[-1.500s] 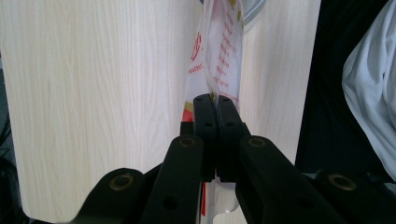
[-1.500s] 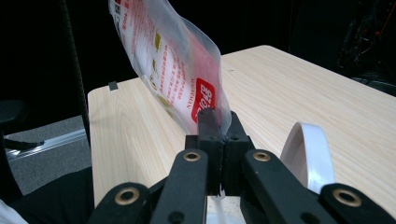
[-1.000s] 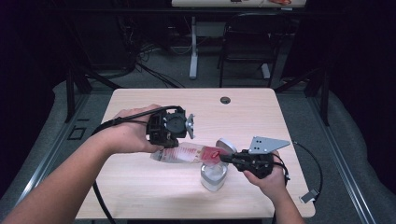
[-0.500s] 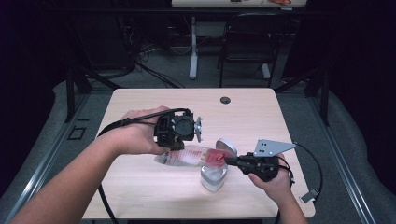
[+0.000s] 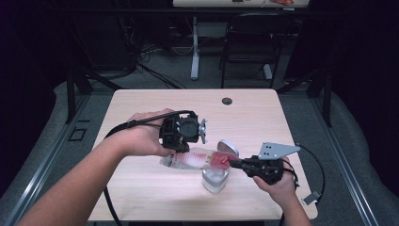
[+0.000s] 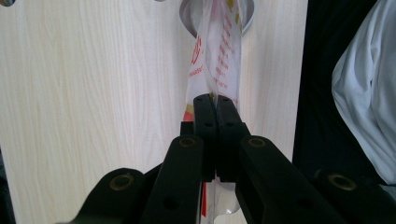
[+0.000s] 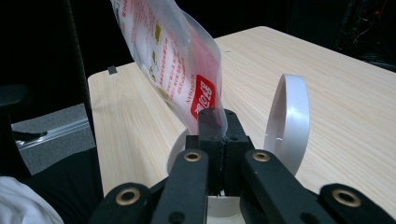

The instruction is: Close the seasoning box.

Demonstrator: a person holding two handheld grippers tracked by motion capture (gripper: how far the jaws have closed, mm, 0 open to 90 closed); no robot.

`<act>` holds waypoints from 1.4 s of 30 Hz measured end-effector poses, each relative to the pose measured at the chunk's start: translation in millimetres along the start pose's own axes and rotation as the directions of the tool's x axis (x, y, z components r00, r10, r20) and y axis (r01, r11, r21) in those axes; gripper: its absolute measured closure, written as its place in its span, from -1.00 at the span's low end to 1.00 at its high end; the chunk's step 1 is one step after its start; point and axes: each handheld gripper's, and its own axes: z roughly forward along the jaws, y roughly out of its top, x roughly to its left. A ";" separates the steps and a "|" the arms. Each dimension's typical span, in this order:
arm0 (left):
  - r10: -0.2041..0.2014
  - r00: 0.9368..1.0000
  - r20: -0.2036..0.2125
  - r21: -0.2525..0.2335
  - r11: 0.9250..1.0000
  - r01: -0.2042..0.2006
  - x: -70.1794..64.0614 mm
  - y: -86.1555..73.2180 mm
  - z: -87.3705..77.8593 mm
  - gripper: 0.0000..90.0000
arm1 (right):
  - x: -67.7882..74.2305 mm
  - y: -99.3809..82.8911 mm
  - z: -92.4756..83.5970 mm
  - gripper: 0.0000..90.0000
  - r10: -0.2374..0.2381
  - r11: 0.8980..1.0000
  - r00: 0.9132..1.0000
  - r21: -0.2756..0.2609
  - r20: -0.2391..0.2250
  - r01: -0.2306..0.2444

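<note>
A clear plastic bag (image 5: 190,159) with red print hangs level between both grippers, above a small clear jar (image 5: 214,181) whose white hinged lid (image 5: 229,147) stands open. My left gripper (image 5: 181,151) points down and is shut on the bag's left end. My right gripper (image 5: 229,163) comes in from the right, shut on the red-printed corner over the jar. The left gripper view has the black jaws (image 6: 215,99) pinching the bag (image 6: 217,56). From the right gripper view, the jaws (image 7: 217,114) clamp the bag (image 7: 173,56) beside the lid (image 7: 292,121).
The light wooden table (image 5: 141,197) has a black round grommet (image 5: 227,100) near its far edge. Cables trail from both grippers, with a small clip (image 5: 308,198) at the right edge. A chair (image 5: 249,42) and a desk leg stand beyond the table.
My left gripper has shifted slightly to the right with the bag's end. The right gripper stays over the jar, still gripping the bag.
</note>
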 end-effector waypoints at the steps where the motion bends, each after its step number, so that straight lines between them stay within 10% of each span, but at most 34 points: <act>1: 0.000 1.000 0.000 0.001 1.000 0.000 0.0 0.6 0.2 1.00 | -0.6 -0.5 -0.2 1.00 0.000 1.000 1.000 0.002 0.001 0.000; 42: -0.015 1.000 -0.018 -0.035 0.999 0.015 2.1 4.1 2.4 0.94 | -6.2 -10.6 -1.4 1.00 0.025 1.000 1.000 0.002 -0.001 -0.025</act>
